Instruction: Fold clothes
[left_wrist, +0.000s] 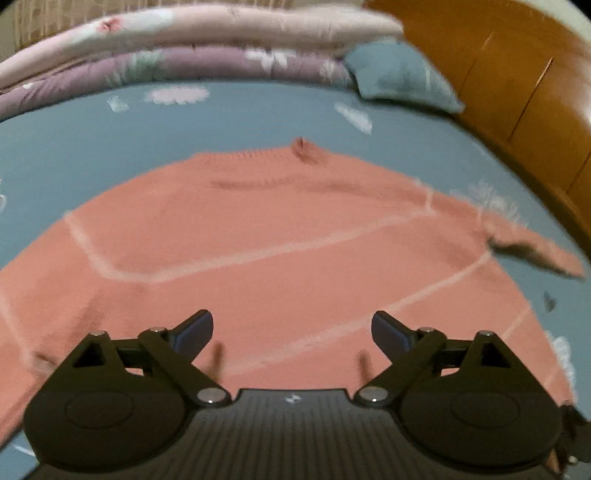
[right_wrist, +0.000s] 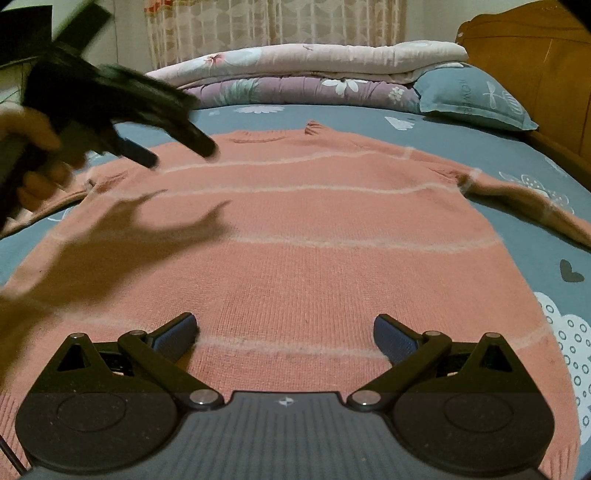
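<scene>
Right gripper (right_wrist: 284, 332) nearest, fingers apart over the hem, clasping nothing. Pink striped sweater (right_wrist: 295, 236) spread flat on the blue bed (right_wrist: 517, 155), collar far. Left gripper (right_wrist: 181, 149) raised above the left shoulder, fingers apart, empty. Folded quilts (right_wrist: 295, 70) and pillow (right_wrist: 476, 98) farthest.

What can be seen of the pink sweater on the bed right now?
The pink sweater is a salmon knit with thin pale stripes across the body and a ribbed neckline at the far end. It lies spread flat on the blue patterned bedsheet, hem nearest the cameras, its sleeves out to either side, not yet folded. Both hand-held grippers are open above it and neither grips it; the left hand-held gripper casts a shadow on its left half.
</scene>
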